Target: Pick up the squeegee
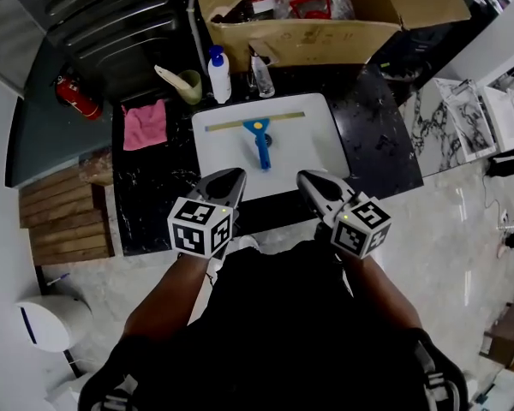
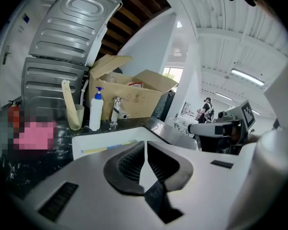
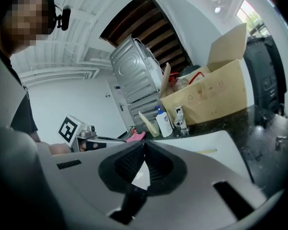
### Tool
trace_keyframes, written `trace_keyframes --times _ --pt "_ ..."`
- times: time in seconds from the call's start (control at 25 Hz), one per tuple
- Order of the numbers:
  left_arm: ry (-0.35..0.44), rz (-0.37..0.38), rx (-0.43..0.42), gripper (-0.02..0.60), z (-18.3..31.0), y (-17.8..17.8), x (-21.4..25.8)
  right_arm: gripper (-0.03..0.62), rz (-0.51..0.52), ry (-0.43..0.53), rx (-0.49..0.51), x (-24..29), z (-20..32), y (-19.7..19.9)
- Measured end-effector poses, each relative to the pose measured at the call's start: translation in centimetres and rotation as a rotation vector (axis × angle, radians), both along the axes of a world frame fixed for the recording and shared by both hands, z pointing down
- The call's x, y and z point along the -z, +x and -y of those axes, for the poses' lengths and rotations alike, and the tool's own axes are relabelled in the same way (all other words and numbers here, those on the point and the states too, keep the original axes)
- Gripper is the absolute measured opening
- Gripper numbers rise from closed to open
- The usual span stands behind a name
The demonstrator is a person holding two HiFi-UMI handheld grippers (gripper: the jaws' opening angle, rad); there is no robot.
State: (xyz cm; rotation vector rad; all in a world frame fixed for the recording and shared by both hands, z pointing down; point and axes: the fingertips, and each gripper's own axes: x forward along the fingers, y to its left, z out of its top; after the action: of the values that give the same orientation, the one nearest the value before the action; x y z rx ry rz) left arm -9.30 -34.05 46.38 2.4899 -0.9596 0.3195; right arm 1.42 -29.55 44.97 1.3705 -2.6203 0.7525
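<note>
Head view, items as they lie.

Squeegee [image 1: 259, 135]: blue handle, pale yellow blade. It lies flat in the white sink [image 1: 207, 157], blade across the far side and handle pointing back toward you. That lie suits a grasp on the handle from your side.

Sink: set into the black marble tabletop [image 1: 146, 187], directly ahead of you.

Left claw [image 1: 231, 176]: your left hand holds it over the sink's near rim, left of the handle and apart from it. The left gripper view shows the jaws closed tip to tip with nothing between them. It points forward and slightly down.

Right claw [image 1: 305, 179]: mirrored at the near rim, right of the handle and apart from it. The right gripper view shows its jaws together and empty. It has the same shallow downward tilt.

Both claws flank the handle's line. This reads as an approach posture. Neither claw has contact yet, and you would need to open one of them before it can take the handle.

Background stock, behind the sink:
- faucet [image 1: 261, 75]
- white pump bottle [image 1: 219, 75]
- green cup [image 1: 189, 86] with a utensil in it
- open cardboard box [image 1: 308, 32]

To the left:
- pink cloth [image 1: 145, 124] on the tabletop
- red fire extinguisher [image 1: 75, 97] beyond it
</note>
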Motion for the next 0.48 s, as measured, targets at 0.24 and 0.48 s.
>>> trace_keyframes --times 0.24,0.48 --pt "-0.037 0.005 -0.033 0.029 0.6 1.8 -1.2 0.009 -0.023 -0.013 -0.023 -0.2 0.4 1.0" --pt "-0.006 0.008 0.052 0.029 2.3 1.6 -0.9 0.009 -0.016 -0.025 0.008 -0.5 1.8 2.0"
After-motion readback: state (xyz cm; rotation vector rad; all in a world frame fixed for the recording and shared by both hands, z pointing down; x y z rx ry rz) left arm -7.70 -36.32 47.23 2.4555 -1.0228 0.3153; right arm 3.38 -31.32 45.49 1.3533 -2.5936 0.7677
